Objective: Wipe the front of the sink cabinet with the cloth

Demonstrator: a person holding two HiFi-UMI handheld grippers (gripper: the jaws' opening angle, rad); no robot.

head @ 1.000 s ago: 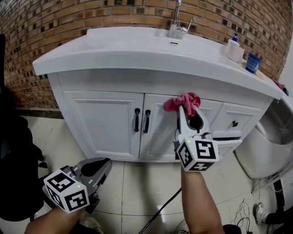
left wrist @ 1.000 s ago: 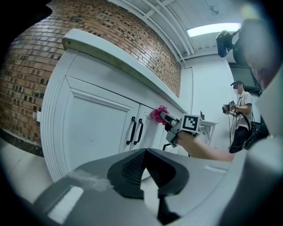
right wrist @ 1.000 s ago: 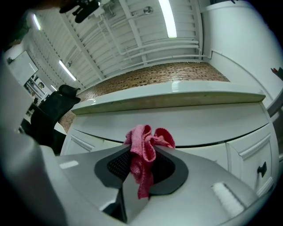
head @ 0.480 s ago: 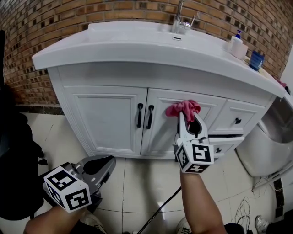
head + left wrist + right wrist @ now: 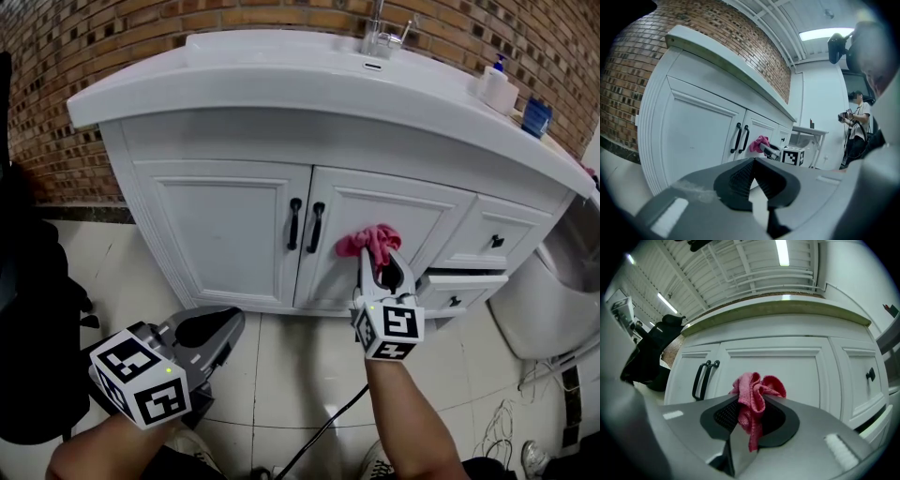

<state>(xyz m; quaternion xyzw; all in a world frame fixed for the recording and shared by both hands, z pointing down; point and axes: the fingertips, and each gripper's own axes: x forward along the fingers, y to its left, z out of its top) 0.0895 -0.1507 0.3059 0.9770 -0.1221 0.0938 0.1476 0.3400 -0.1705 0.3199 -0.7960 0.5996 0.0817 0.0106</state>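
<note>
Pink cloth (image 5: 373, 241), bunched, its long axis lay along the jaws, its free folds pointing at the sink cabinet (image 5: 221, 234); its contact with the panel was hidden behind the folds; right gripper (image 5: 382, 259) was clenched on its tail; left gripper (image 5: 225, 328) was closed on nothing, low, well apart.

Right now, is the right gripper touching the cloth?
Touching. The right gripper view shows the right gripper with its jaws closed on the cloth, which bunches out above them.

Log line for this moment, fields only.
phase: wipe | right gripper: shut on cloth | cloth: against cabinet door, right of handles | left gripper: shut, empty, held low
</note>
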